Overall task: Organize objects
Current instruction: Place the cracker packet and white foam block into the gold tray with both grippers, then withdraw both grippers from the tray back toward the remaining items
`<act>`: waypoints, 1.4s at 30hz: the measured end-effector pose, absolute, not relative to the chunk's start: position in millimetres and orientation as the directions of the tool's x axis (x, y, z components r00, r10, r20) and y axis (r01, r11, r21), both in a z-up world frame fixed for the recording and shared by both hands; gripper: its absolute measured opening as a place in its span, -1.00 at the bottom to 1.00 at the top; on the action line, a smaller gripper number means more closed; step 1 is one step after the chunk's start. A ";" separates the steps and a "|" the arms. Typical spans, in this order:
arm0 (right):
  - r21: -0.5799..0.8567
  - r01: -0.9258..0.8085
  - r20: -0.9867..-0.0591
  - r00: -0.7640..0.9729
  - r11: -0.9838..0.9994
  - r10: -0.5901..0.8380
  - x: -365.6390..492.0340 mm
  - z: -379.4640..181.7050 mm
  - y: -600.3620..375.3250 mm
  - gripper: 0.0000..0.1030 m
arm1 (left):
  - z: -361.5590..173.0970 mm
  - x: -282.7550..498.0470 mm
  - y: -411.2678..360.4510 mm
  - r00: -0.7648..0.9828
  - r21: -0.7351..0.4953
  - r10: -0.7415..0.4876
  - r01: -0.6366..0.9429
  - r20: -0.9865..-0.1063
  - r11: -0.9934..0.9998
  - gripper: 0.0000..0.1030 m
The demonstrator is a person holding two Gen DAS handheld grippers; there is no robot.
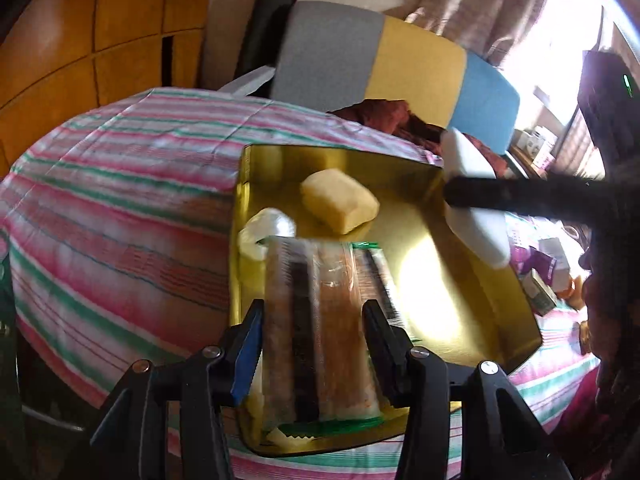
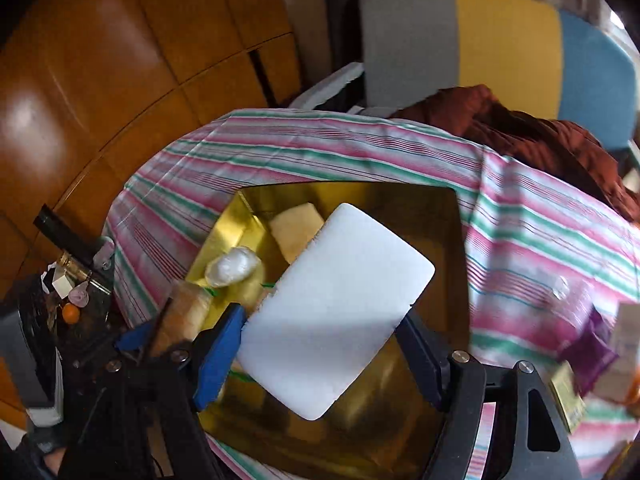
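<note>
I read the left gripper (image 1: 314, 344) as clenched on a clear snack packet (image 1: 320, 320), its two fingers pressing the packet's long sides. The packet hangs over the near part of the gold tray (image 1: 472, 280); I cannot tell whether its underside touches the tray floor.

In the right wrist view, the right gripper (image 2: 320, 344) is clenched on a white foam block (image 2: 336, 308), held tilted above the tray (image 2: 440, 216). In the left wrist view the same block (image 1: 476, 216) sits at the tray's right rim, crossed by a dark finger (image 1: 480, 196) of the right gripper.

Inside the tray I see:
1. A pale yellow sponge (image 1: 340, 200), lying towards the far side.
2. A small white wad (image 1: 266, 232), near the left wall, just beyond the packet's far end.

The tray rests on a pink, green and white striped cloth (image 1: 120, 200). Small boxes (image 1: 548, 276) lie on the cloth to the right of the tray, well apart from both grippers
</note>
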State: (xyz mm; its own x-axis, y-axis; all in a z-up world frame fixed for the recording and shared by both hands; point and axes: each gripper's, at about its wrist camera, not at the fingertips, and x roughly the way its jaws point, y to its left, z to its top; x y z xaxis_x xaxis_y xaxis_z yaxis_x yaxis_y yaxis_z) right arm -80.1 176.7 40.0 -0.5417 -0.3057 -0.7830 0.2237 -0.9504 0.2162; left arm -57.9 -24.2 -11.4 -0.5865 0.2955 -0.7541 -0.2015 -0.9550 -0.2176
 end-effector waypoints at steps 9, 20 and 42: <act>0.291 0.286 -0.754 -0.520 -0.913 -0.403 -113.1 35.8 130.6 0.93 | -10.6 -57.4 -38.7 -0.610 -0.227 0.269 -0.147 -0.745 -0.963 0.04; 0.323 0.198 -0.764 -0.523 -0.925 -0.379 -73.1 20.9 163.8 0.99 | 5.4 -40.7 -21.3 -0.643 -0.149 0.212 -0.151 -0.736 -0.977 0.04; 0.091 0.076 -0.747 -0.655 -0.993 -0.119 -6.8 23.0 208.2 0.99 | 17.6 -9.3 28.0 -0.666 -0.030 0.196 -0.253 -0.720 -0.967 0.04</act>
